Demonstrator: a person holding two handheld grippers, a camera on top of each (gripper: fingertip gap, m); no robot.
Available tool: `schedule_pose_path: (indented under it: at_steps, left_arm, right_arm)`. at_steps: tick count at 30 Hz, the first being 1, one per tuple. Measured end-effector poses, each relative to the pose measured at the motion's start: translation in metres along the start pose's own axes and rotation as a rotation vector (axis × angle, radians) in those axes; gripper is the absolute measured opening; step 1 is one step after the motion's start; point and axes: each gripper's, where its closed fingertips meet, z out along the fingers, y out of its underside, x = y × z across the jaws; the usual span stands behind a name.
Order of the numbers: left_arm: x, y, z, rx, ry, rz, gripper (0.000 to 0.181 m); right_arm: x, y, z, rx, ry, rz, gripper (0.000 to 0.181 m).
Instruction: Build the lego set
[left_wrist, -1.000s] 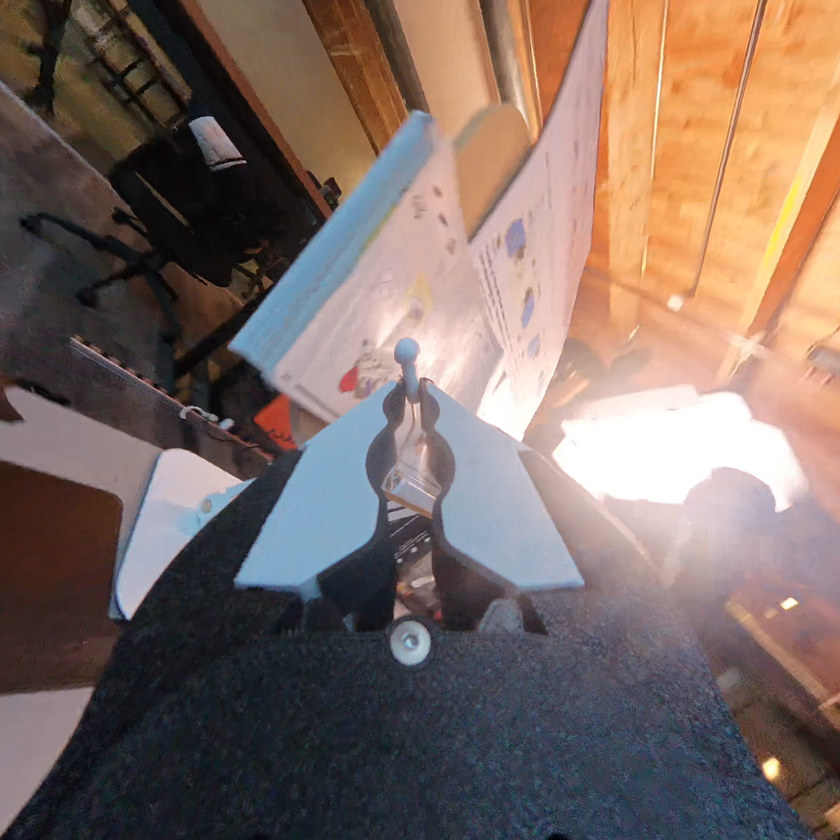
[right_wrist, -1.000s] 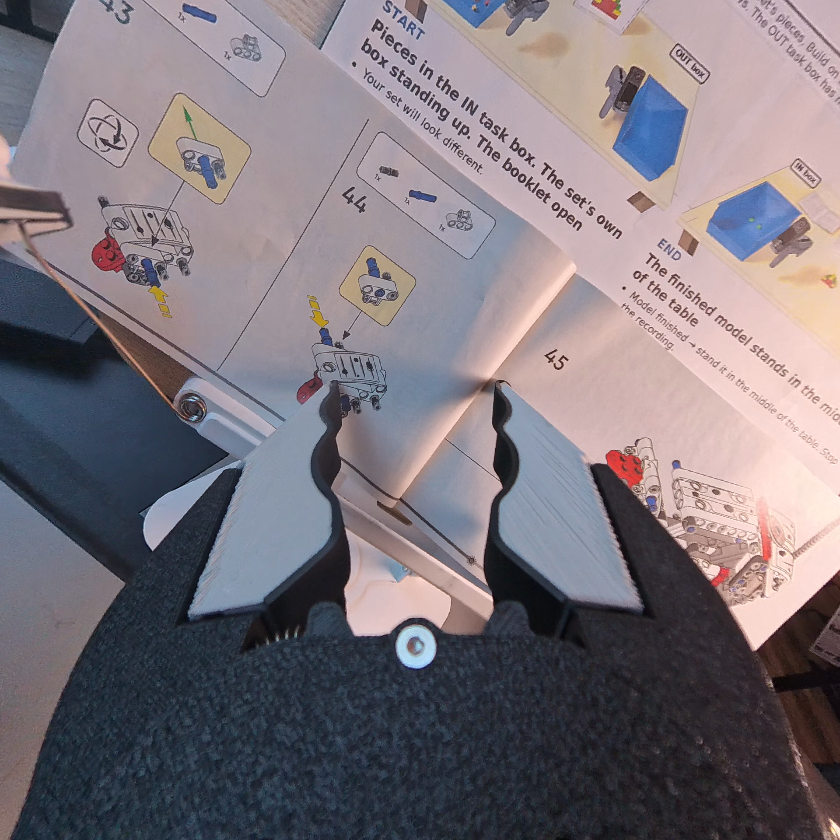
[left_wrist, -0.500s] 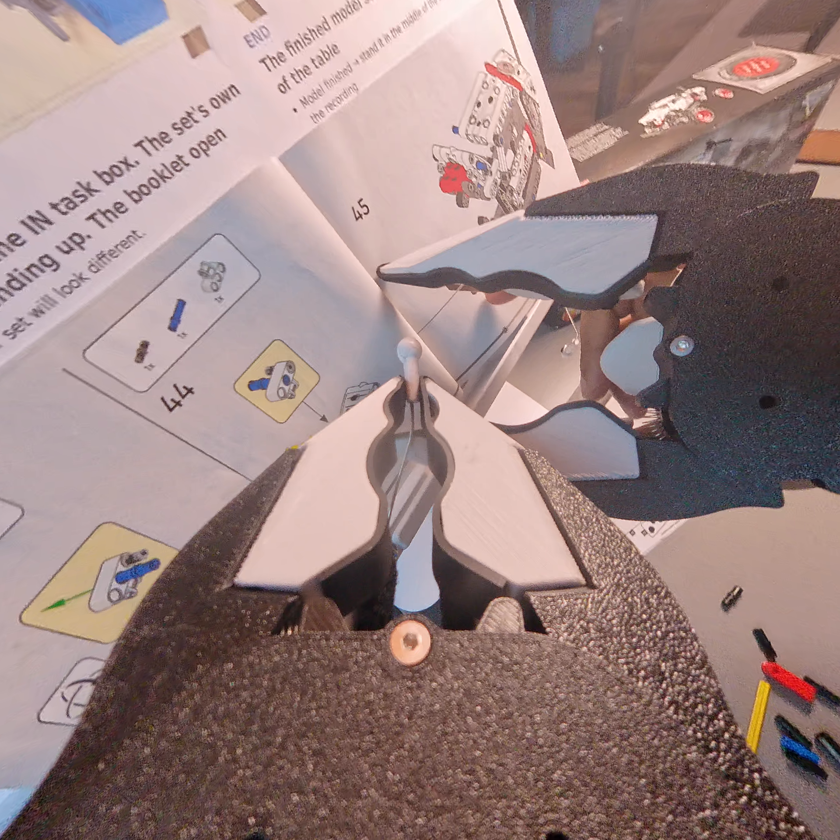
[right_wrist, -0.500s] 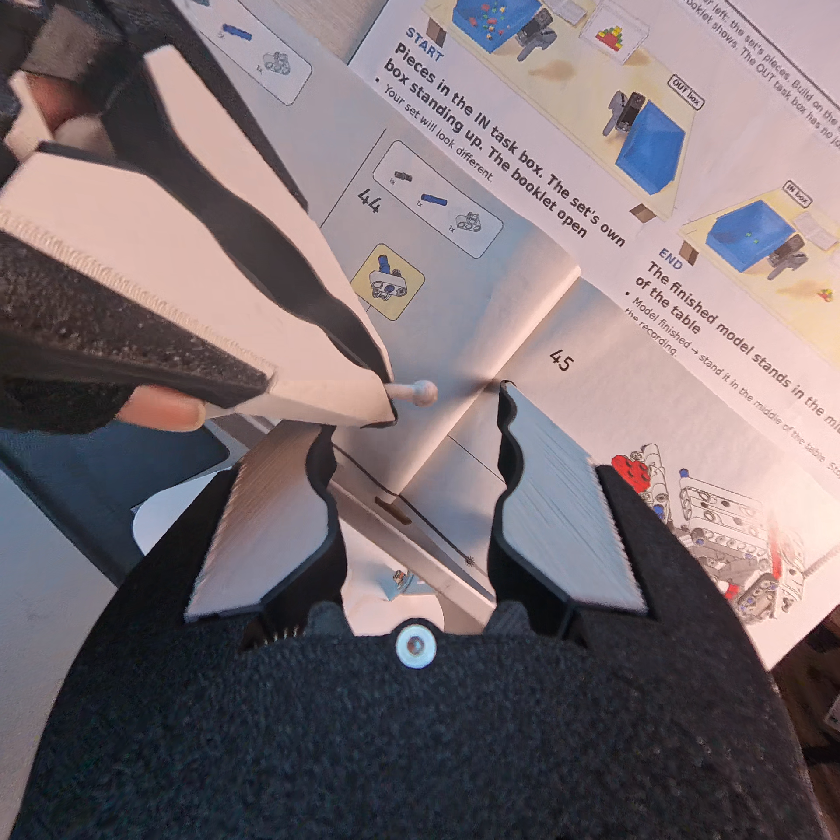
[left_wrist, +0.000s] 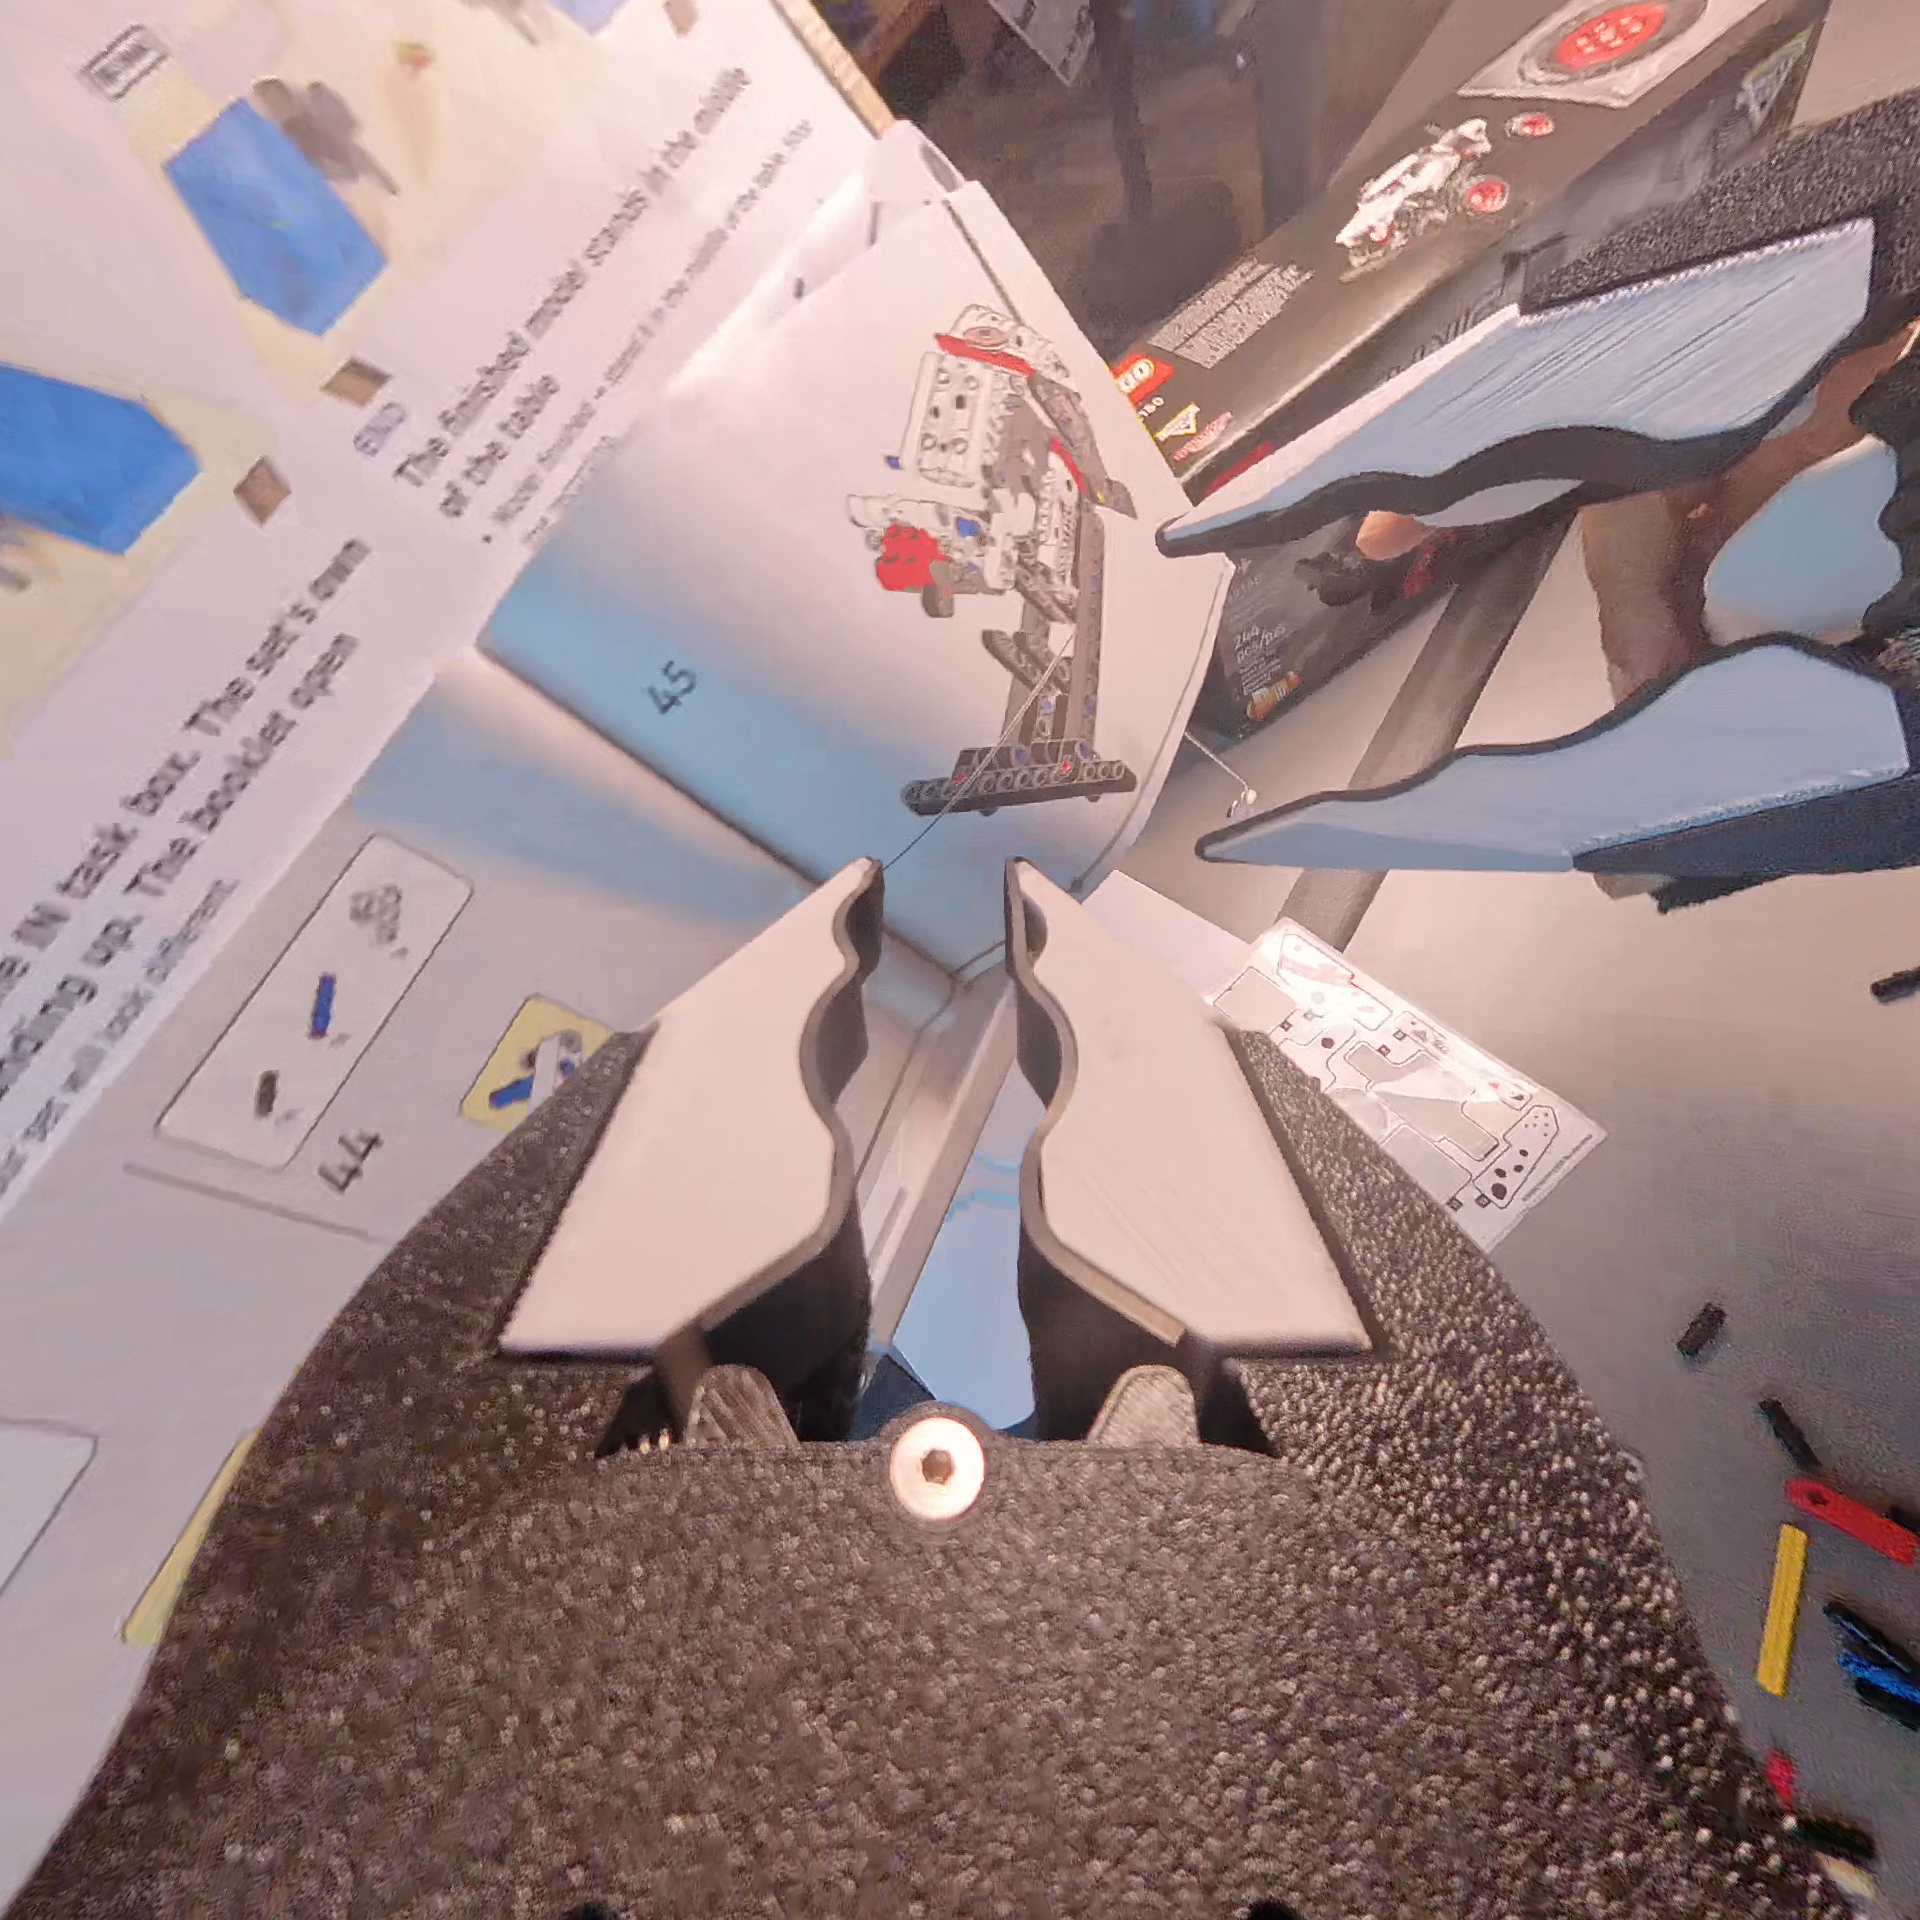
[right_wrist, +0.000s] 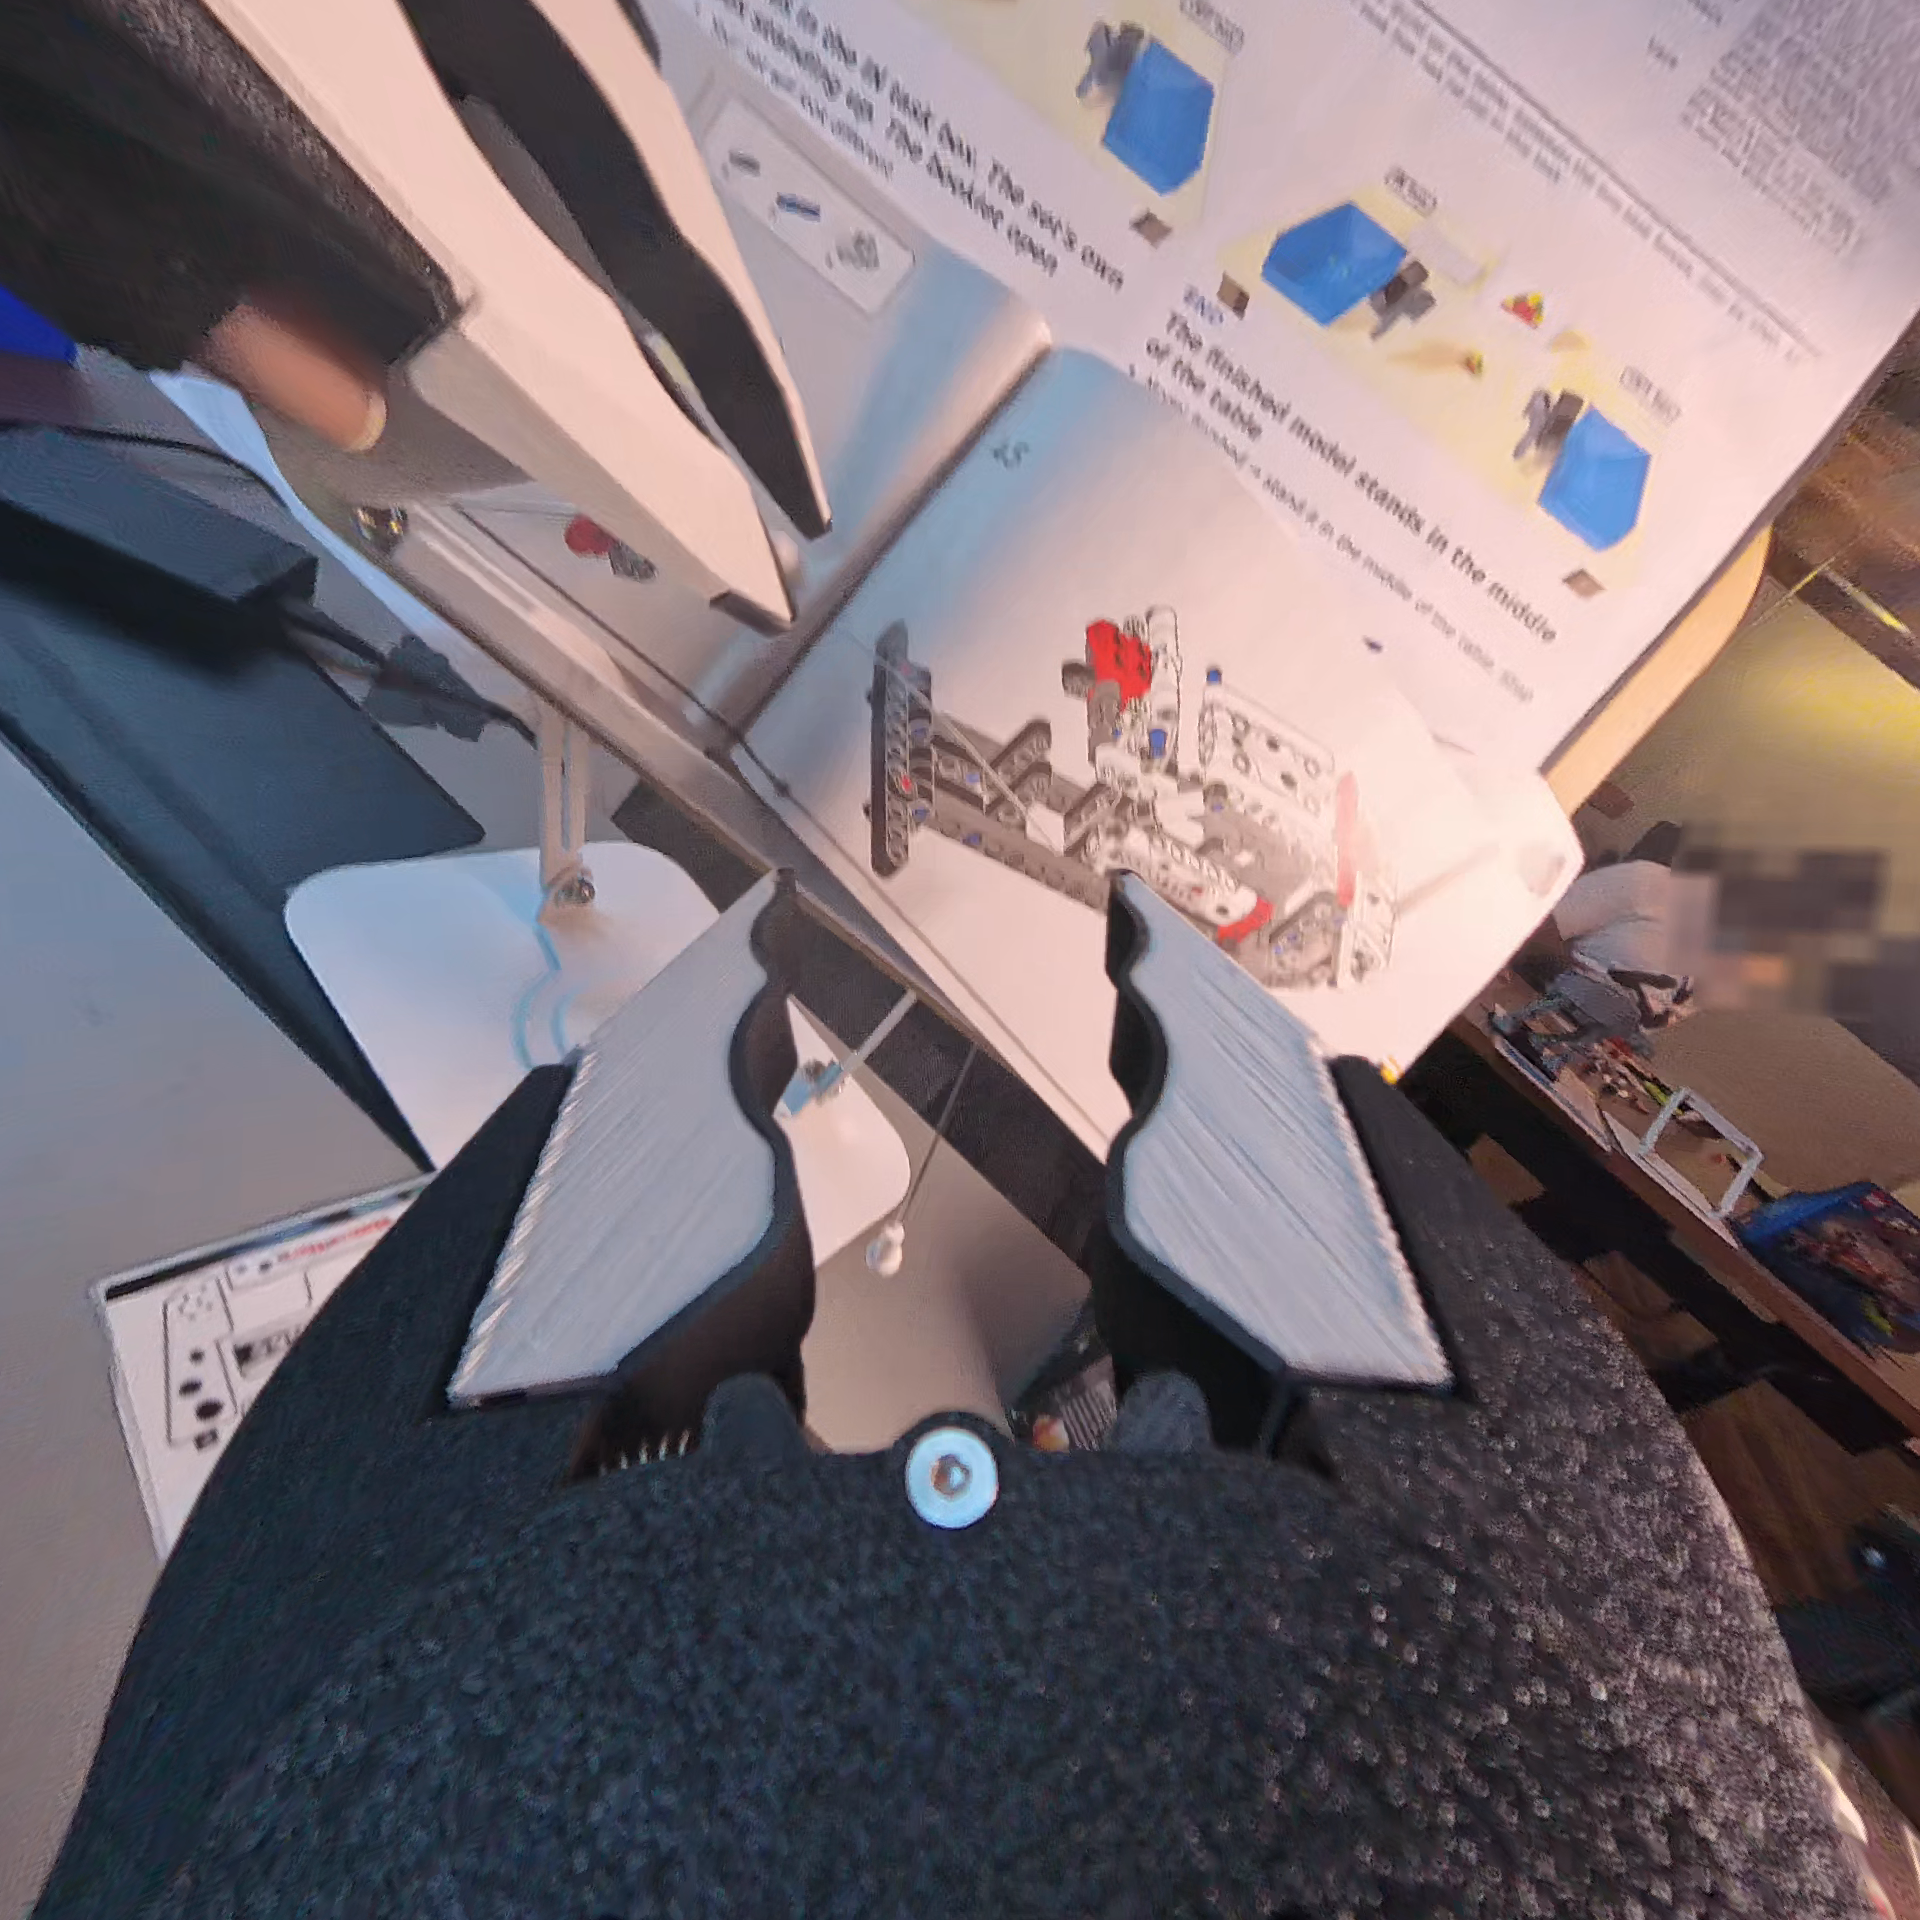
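The open instruction booklet (left_wrist: 790, 665) stands on a white stand; its right page shows the finished model, also in the right wrist view (right_wrist: 1039, 540). My left gripper (left_wrist: 940, 883) is open and empty, with its tips at the booklet's fold. It also shows at upper left in the right wrist view (right_wrist: 790, 566). My right gripper (right_wrist: 945, 904) is open and empty, just below the page's lower edge; in the left wrist view it (left_wrist: 1184, 696) is beside the right page. A thin wire page holder with a ball tip (right_wrist: 885, 1236) hangs free below the ledge.
A large printed sheet (right_wrist: 1351, 208) stands behind the booklet. The stand's white base (right_wrist: 436, 966) and a sticker sheet (left_wrist: 1403, 1081) lie on the grey table. The dark set box (left_wrist: 1351, 260) stands behind. Several small loose pieces (left_wrist: 1782, 1621) lie at the right.
My left gripper was shut on the ball-tipped wire page holder; it has opened and let go, and the wire now hangs free. Both views have swung towards the booklet's right page.
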Motion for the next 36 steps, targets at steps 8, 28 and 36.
schedule_pose_path:
  at_steps: [8, 28, 36]
  left_arm:
    - [-0.005, 0.005, 0.055, -0.206, -0.211, 0.327, 0.0]
    - [-0.022, 0.008, 0.057, -0.228, -0.29, -0.023, 0.0]
    - [-0.009, -0.001, 0.041, -0.098, -0.283, 0.074, 0.0]
  right_arm:
    - [-0.007, 0.076, 0.009, -0.289, -0.102, -0.104, 0.05]
    - [0.035, 0.042, 0.009, -0.407, -0.008, -1.337, 0.0]
    - [0.027, 0.052, 0.008, -0.398, -0.014, -1.127, 0.0]
